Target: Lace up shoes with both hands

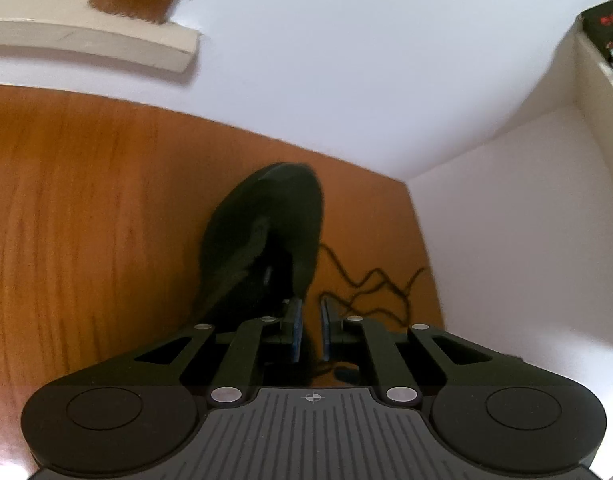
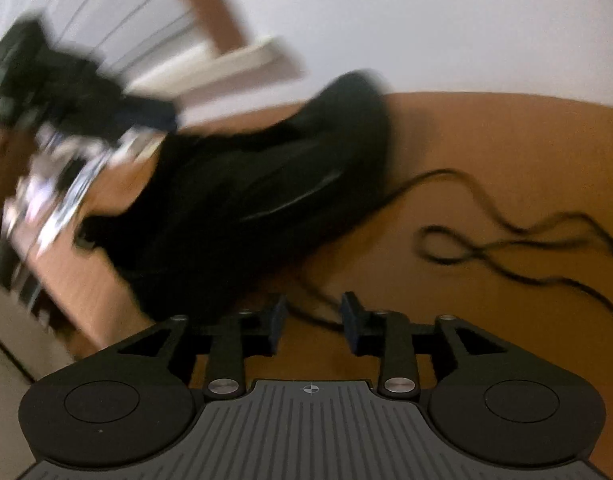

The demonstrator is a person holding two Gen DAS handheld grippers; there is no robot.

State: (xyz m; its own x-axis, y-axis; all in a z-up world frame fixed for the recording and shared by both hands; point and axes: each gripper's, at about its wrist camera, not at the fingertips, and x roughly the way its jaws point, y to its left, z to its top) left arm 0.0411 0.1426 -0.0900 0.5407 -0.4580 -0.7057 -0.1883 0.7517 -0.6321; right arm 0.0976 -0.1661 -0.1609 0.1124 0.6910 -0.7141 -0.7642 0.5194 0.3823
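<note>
The left gripper [image 1: 311,330], jaws nearly together and empty, hovered beside the shoe [image 1: 266,240]; the right gripper [image 2: 312,320], jaws spread, approached the loose lace [image 2: 506,240] lower right on the surface [image 2: 486,140].

The left gripper [image 1: 311,312] tilts steeply down toward the black shoe [image 1: 266,236], its fingertips just beside the shoe's near end. Its blue pads [image 1: 296,328] stand close together with a thin gap; whether lace lies between them cannot be told. The right gripper [image 2: 312,312] also tilts down, its tips near the same shoe's side, jaws parted with a clear gap and nothing pressed between the pads.
</note>
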